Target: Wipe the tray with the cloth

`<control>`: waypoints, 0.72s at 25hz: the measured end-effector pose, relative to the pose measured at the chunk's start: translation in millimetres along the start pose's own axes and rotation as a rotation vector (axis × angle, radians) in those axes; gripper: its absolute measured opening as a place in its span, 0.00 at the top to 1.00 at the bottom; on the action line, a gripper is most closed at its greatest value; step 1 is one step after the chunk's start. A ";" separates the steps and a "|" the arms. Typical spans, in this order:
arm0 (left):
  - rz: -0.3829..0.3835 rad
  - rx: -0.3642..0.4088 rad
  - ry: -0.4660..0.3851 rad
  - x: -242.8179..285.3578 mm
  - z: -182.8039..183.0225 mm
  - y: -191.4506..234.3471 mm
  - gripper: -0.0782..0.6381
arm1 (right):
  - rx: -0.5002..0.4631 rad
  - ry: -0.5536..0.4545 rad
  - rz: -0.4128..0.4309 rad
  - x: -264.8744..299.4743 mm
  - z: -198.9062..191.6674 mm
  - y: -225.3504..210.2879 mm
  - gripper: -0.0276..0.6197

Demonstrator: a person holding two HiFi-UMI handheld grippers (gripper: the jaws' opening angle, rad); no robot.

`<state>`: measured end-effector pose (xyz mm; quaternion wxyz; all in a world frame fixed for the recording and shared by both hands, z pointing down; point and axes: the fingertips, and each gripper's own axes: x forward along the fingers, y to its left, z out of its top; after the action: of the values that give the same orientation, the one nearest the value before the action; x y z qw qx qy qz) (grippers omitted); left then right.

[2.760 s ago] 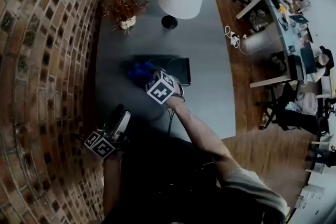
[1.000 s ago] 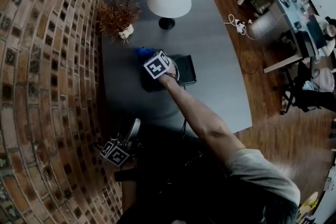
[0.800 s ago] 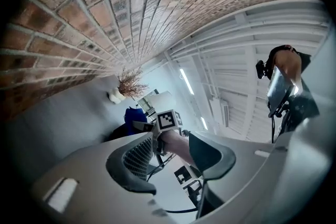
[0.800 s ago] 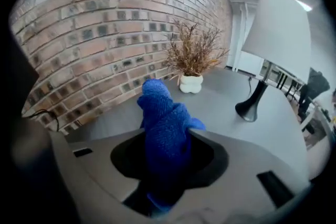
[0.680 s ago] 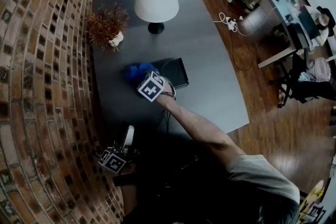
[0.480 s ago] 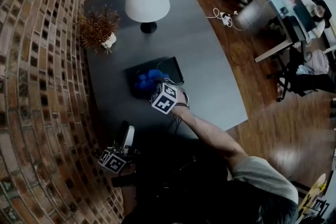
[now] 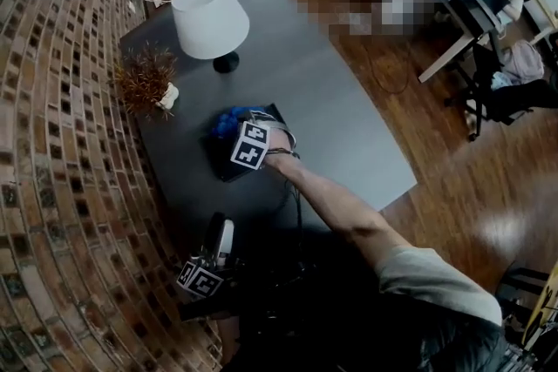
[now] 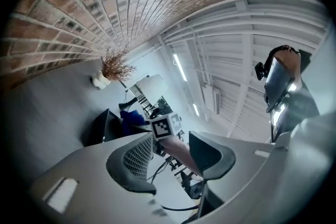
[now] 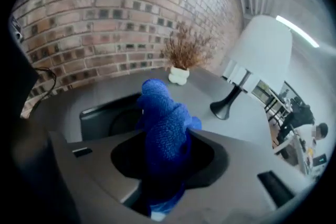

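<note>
1. A grey table (image 7: 349,135) stands against a brick wall (image 7: 52,144), on a brown wooden floor (image 7: 471,187)
2. Closest to the person, the left gripper (image 8: 170,152) is at the near edge of the table, next to the wall. It points flat across the table. Its two fingers are a little apart and nothing is between them
3. The person's bare right arm (image 7: 340,209) reaches out over the table from the near side
4. At the end of that arm is the right gripper (image 9: 168,152). It tips down toward the table. Its fingers are squeezed on a blue cloth (image 9: 163,113), and the cloth bulges out past the fingertips in a fluffy lump
5. Just under and past that gripper is a black tray (image 7: 225,165) with low walls, lying flat in the middle of the table. The blue cloth is over the tray's far corner, on the wall side. I cannot tell if the cloth touches the tray's bottom. A round shape shows on the bottom
6. Farther back, near the wall, a dry brown plant (image 7: 144,83) sits in a small white pot (image 7: 168,96)
7. Beside the plant, a bit farther, is a lamp (image 7: 207,17) with a big white shade and a dark foot
8. Far off, past the table, are desks and chairs (image 7: 488,4)
</note>
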<state>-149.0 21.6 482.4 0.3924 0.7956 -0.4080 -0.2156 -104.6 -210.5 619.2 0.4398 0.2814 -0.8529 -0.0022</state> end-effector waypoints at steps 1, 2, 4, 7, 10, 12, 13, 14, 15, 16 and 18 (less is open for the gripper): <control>-0.004 0.014 -0.004 0.4 1.7 -5.7 0.61 | 0.017 0.038 -0.005 3.1 -10.7 -8.6 0.72; -0.004 0.025 -0.013 -0.8 3.9 -8.5 0.61 | 0.045 0.070 -0.024 0.6 -23.9 -21.1 0.72; 0.010 0.025 -0.033 -5.8 7.4 -2.5 0.61 | 0.093 0.115 -0.086 -11.4 -48.9 -51.8 0.72; 0.039 -0.017 -0.033 -8.1 5.4 9.4 0.61 | 0.113 0.122 -0.112 -25.0 -59.1 -75.3 0.72; 0.040 -0.011 -0.022 -5.8 3.0 8.7 0.61 | 0.072 0.133 -0.077 -40.4 -65.0 -56.0 0.72; 0.037 -0.010 -0.021 -3.4 2.4 7.2 0.61 | 0.071 0.122 -0.057 -56.6 -78.8 -31.6 0.72; 0.038 -0.012 -0.020 -2.3 1.8 7.4 0.61 | 0.073 0.115 -0.037 -65.0 -88.2 -15.1 0.72; 0.039 -0.017 -0.016 -1.0 0.5 8.1 0.61 | 0.068 0.112 -0.006 -73.2 -98.3 3.4 0.72; 0.040 -0.025 -0.010 0.4 -1.8 9.6 0.61 | 0.057 0.110 0.033 -82.1 -107.9 20.8 0.72; 0.042 -0.030 -0.002 1.8 -4.5 11.7 0.61 | 0.054 0.108 0.076 -91.8 -116.7 33.6 0.72; 0.052 -0.033 0.014 4.9 -8.8 16.5 0.61 | 0.140 0.074 0.138 -111.8 -131.7 35.5 0.72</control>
<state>-148.3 15.6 500.8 0.4137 0.7799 -0.4220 -0.2063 28.3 -94.7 625.1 0.4492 0.2521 -0.8515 0.0981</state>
